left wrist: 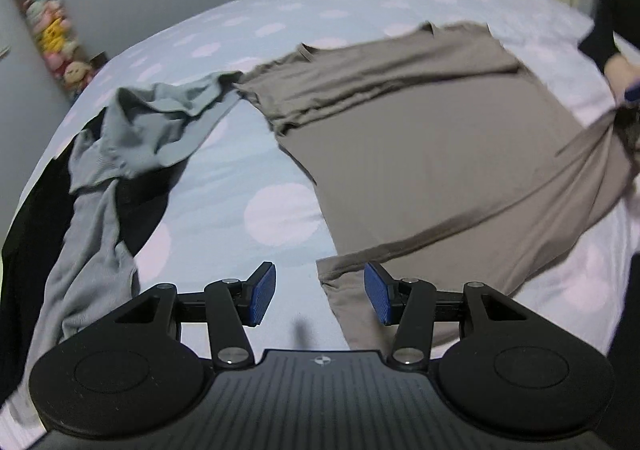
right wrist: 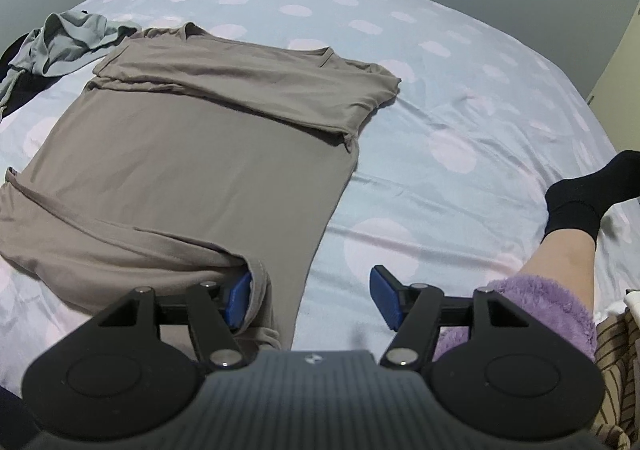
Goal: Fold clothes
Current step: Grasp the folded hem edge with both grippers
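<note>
A taupe T-shirt lies spread on the dotted bed sheet, its sleeves folded in across the chest. My left gripper is open just above the sheet. One hem corner of the shirt reaches in beside its right pad, unpressed. In the right wrist view the same T-shirt fills the left half. My right gripper is open wide. The other hem corner drapes over its left pad and is lifted a little; the right pad is bare over the sheet.
A crumpled grey-blue garment lies beyond the shirt's collar, over black clothing. Plush toys line the wall. A person's leg in a black sock and purple fleece rest on the bed at the right.
</note>
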### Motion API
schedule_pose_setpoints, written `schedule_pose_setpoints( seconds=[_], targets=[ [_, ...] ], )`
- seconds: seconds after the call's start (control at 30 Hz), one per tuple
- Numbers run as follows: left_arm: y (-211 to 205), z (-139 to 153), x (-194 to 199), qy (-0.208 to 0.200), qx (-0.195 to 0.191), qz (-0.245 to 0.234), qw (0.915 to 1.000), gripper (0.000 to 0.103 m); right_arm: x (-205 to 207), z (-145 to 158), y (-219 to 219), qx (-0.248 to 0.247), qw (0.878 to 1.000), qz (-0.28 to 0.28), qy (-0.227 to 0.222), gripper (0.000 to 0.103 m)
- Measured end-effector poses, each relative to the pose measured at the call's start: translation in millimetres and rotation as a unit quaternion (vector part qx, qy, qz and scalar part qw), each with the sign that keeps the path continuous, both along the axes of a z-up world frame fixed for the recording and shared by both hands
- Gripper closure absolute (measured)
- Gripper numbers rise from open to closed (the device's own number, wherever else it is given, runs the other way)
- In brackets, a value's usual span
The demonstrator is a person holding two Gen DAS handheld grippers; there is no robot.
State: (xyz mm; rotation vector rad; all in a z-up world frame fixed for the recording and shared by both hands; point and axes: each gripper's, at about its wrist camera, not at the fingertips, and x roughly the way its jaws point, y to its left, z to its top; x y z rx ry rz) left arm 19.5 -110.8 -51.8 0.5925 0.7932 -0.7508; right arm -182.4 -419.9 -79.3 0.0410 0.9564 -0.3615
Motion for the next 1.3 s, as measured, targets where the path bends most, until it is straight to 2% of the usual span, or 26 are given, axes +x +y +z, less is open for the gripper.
schedule_pose_setpoints(
  seconds=[0.27, 0.33, 0.4, 0.57, 0.63, 0.7, 0.8, 0.87, 0.9, 0.97, 1.0, 1.03, 1.07, 1.3],
  targets=[
    [-11, -28, 27, 0.058, 0.010, 0.008, 0.9982, 0.056, -3, -12, -5, 0.012, 1.000, -0.006, 0.010, 0.038],
    [-12, -33, 31, 0.071, 0.008, 0.012, 0.9974, 0.067, -3, -16, -6, 0.014, 1.000, -0.007, 0.013, 0.038],
    [-14, -37, 32, 0.083, 0.001, 0.010, 0.9965, 0.072, -3, -21, -7, 0.018, 1.000, -0.007, 0.017, 0.038],
    [-19, -39, 22, 0.060, 0.002, -0.003, 0.9982, 0.084, -5, -35, -12, 0.033, 0.999, -0.014, 0.029, 0.038],
    [-20, -38, 19, 0.050, 0.002, -0.003, 0.9987, 0.095, -7, -36, -13, 0.041, 0.999, -0.014, 0.030, 0.038],
    [-22, -38, 16, 0.032, 0.010, -0.001, 0.9994, 0.099, -10, -33, -13, 0.049, 0.998, -0.011, 0.026, 0.038],
    [-22, -38, 15, 0.026, 0.009, 0.011, 0.9996, 0.101, -13, -31, -13, 0.051, 0.998, 0.005, 0.034, 0.041],
    [-20, -35, 16, 0.030, -0.003, 0.023, 0.9993, 0.101, -13, -31, -12, 0.055, 0.997, 0.023, 0.042, 0.065],
    [-19, -33, 17, 0.031, -0.009, 0.029, 0.9990, 0.101, -13, -31, -10, 0.060, 0.997, 0.033, 0.046, 0.069],
    [-16, -27, 17, 0.032, -0.023, 0.038, 0.9985, 0.102, -15, -29, -6, 0.066, 0.996, 0.048, 0.046, 0.086],
    [-14, -24, 17, 0.031, -0.030, 0.042, 0.9982, 0.102, -16, -28, -3, 0.065, 0.995, 0.054, 0.045, 0.088],
    [-13, -19, 16, 0.030, -0.037, 0.045, 0.9979, 0.102, -16, -27, -1, 0.064, 0.995, 0.058, 0.044, 0.095],
    [-11, -14, 15, 0.028, -0.044, 0.047, 0.9975, 0.102, -18, -25, 1, 0.063, 0.995, 0.060, 0.041, 0.098],
    [14, 36, 1, -0.005, -0.114, 0.082, 0.9901, 0.102, -38, 9, 19, 0.043, 0.997, 0.055, -0.013, 0.099]
  ],
)
